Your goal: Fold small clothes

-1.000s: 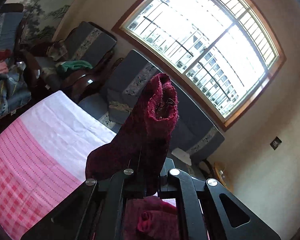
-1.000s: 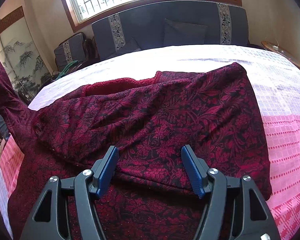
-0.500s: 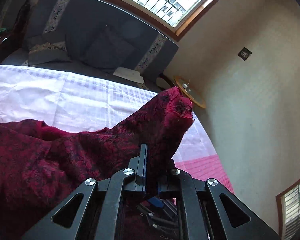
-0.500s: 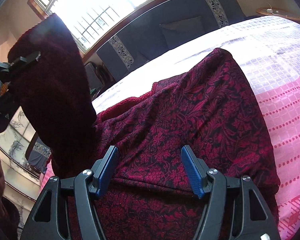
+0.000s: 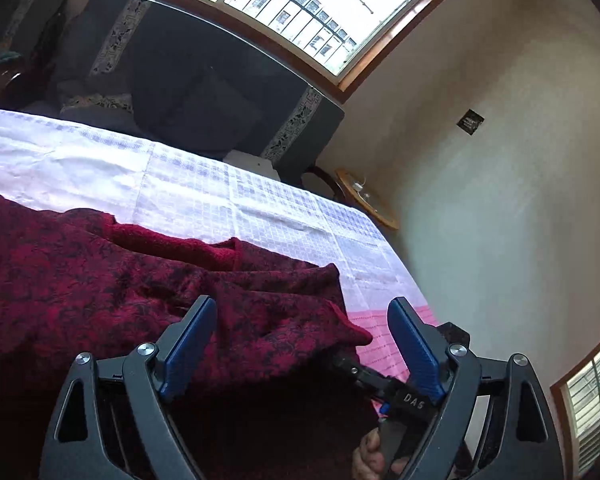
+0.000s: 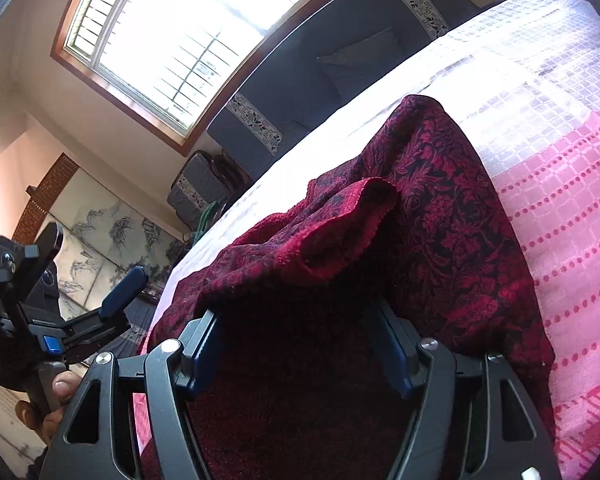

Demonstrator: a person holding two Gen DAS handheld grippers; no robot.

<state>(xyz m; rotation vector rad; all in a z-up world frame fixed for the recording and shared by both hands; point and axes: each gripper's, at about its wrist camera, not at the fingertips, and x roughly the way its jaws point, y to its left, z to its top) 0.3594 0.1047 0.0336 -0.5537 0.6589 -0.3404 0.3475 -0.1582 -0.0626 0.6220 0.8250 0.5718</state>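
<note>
Since the sleeve [image 6: 340,236] now lies folded across the one red patterned garment [image 5: 80,280], which rests on the pink-and-white cloth [image 5: 220,192] in front of the dark sofa [image 5: 204,80], I should flatten that fold before making the next. My left gripper [image 5: 300,340] is opening wide with nothing gripped. My right gripper [image 6: 300,344] is opening too, with garment cloth between its jaws, though I cannot tell whether the pads press it: two grippers, one sofa.

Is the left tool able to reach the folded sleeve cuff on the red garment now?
Probably yes. The left tool, its jaws opening and empty, sits right over the cuff on the red garment, with nothing between them.
</note>
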